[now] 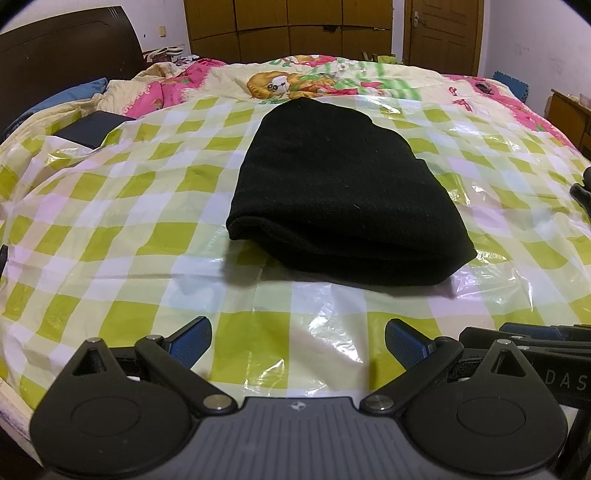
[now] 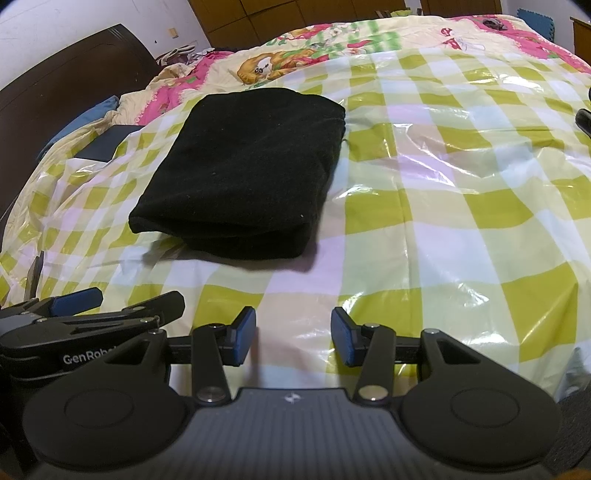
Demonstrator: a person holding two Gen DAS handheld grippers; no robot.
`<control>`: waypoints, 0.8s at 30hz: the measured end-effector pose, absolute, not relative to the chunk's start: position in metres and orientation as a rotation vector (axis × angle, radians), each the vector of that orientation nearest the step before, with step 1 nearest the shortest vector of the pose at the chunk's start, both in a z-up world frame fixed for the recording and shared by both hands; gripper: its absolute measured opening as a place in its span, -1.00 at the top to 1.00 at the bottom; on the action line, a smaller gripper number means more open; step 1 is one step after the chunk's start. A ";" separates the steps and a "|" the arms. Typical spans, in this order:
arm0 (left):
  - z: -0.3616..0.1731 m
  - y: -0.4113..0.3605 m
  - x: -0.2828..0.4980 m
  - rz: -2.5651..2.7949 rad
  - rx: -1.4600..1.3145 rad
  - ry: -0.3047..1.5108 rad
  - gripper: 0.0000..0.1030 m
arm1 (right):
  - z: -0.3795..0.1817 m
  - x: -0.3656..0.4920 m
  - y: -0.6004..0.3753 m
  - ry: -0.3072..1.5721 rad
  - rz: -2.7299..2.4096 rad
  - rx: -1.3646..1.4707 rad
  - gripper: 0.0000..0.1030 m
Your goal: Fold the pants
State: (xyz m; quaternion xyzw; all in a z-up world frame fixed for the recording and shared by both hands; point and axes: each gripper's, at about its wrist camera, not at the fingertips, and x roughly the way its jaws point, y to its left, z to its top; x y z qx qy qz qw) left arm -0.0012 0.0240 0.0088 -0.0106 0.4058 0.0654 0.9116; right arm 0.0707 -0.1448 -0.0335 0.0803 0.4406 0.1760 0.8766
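Pants [image 1: 340, 192] lie folded into a thick black bundle on the bed, ahead of both grippers and touched by neither. The left gripper [image 1: 298, 338] has its jaws spread wide with nothing between them, only bare sheet below; its blue pads [image 1: 194, 336] point toward the near fold of the bundle. The right gripper [image 2: 293, 336] has its jaws parted too, less widely, and they are empty as well; in its view the bundle sits further off to the left. The two grippers stand just beside each other at the near edge of the bed, each showing at the side of the other's view.

Under the bundle is a glossy plastic sheet [image 1: 147, 206] checked in yellow-green and white, crinkled and catching the light. Beyond it lies a bedspread [image 1: 332, 81] printed with cartoon figures in pink and green. At the far left, a dark flat box [image 1: 90, 129] rests partly under the sheet's edge, near a blue pillow [image 1: 62, 98] and a dark wooden headboard [image 1: 66, 48]. Brown wardrobe doors [image 1: 288, 26] stand against the far wall.
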 end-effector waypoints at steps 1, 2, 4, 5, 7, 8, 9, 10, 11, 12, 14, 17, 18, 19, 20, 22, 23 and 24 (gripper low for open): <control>0.009 0.024 -0.001 0.135 -0.021 0.836 -1.00 | -0.034 0.071 -0.145 0.920 0.367 0.168 0.09; 0.009 0.024 -0.001 0.137 -0.019 0.835 -1.00 | -0.034 0.071 -0.145 0.919 0.367 0.167 0.09; 0.010 0.023 -0.002 0.140 -0.013 0.830 -1.00 | -0.034 0.071 -0.145 0.919 0.368 0.167 0.09; 0.010 0.023 -0.002 0.142 -0.009 0.828 -1.00 | -0.034 0.071 -0.145 0.919 0.367 0.167 0.09; 0.011 0.021 -0.002 0.144 -0.004 0.824 -1.00 | -0.034 0.071 -0.145 0.919 0.367 0.168 0.09; 0.012 0.020 -0.002 0.145 -0.004 0.825 -1.00 | -0.034 0.071 -0.145 0.920 0.368 0.167 0.09; 0.012 0.020 -0.002 0.145 -0.005 0.825 -1.00 | -0.034 0.071 -0.145 0.919 0.368 0.167 0.09; 0.012 0.020 -0.002 0.144 -0.006 0.825 -1.00 | -0.034 0.071 -0.145 0.919 0.367 0.167 0.09; 0.012 0.020 -0.002 0.145 -0.004 0.825 -1.00 | -0.034 0.070 -0.145 0.919 0.367 0.166 0.09; 0.012 0.020 -0.002 0.146 -0.004 0.825 -1.00 | -0.034 0.070 -0.145 0.919 0.367 0.165 0.09; 0.012 0.021 -0.002 0.144 -0.004 0.824 -1.00 | -0.034 0.070 -0.145 0.919 0.368 0.167 0.09; 0.012 0.021 -0.002 0.145 -0.008 0.825 -1.00 | -0.034 0.070 -0.145 0.919 0.368 0.166 0.09; 0.012 0.021 -0.002 0.146 -0.010 0.826 -1.00 | -0.034 0.070 -0.145 0.919 0.368 0.165 0.09; 0.012 0.021 -0.002 0.146 -0.010 0.826 -1.00 | -0.034 0.070 -0.145 0.919 0.368 0.166 0.09; 0.011 0.020 -0.002 0.147 -0.009 0.826 -1.00 | -0.034 0.070 -0.145 0.919 0.368 0.166 0.09; 0.011 0.020 -0.002 0.148 -0.011 0.827 -1.00 | -0.034 0.070 -0.145 0.919 0.367 0.167 0.09; 0.011 0.020 -0.002 0.148 -0.012 0.827 -1.00 | -0.034 0.070 -0.145 0.919 0.368 0.167 0.09; 0.011 0.019 -0.002 0.149 -0.011 0.827 -1.00 | -0.034 0.070 -0.145 0.919 0.368 0.167 0.09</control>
